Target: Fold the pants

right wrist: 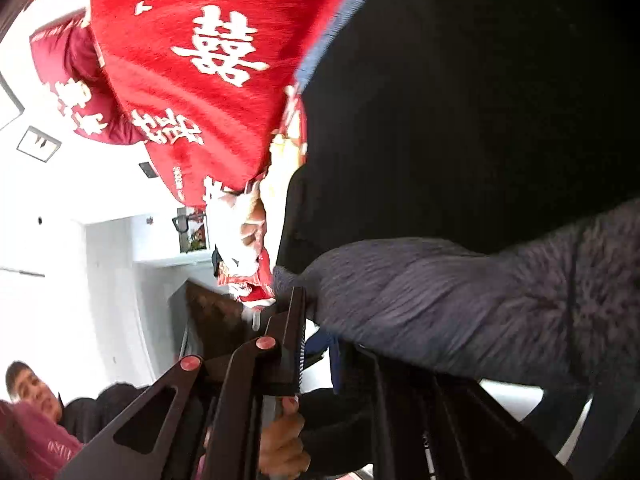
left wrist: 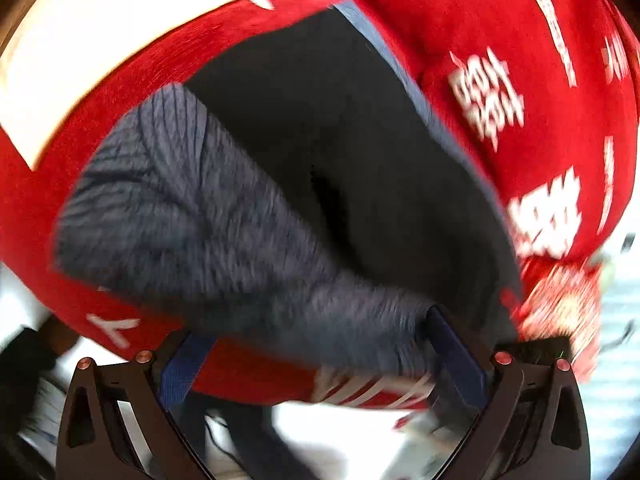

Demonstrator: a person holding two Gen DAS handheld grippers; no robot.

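Dark pants (left wrist: 340, 140) lie on a red bedspread (left wrist: 500, 20) printed with white characters. Their ribbed grey-blue waistband (left wrist: 180, 200) reaches down toward my left gripper (left wrist: 320, 360). That gripper stands open wide, with the band's end bunched between its blue-padded fingers (left wrist: 456, 356); only the right one touches the cloth. In the right wrist view the pants (right wrist: 480, 100) fill the upper right and the ribbed waistband (right wrist: 460, 300) runs in from the right. My right gripper (right wrist: 318, 344) is shut on the band's end. The picture is blurred.
A white strip of bedding (left wrist: 100, 40) borders the red bedspread (right wrist: 192, 100) at the far side. A red-and-white patterned cloth (right wrist: 240, 232) bunches at the bed's edge. Beyond are white walls and a door handle (right wrist: 182, 220). A person (right wrist: 28, 392) sits low at the left.
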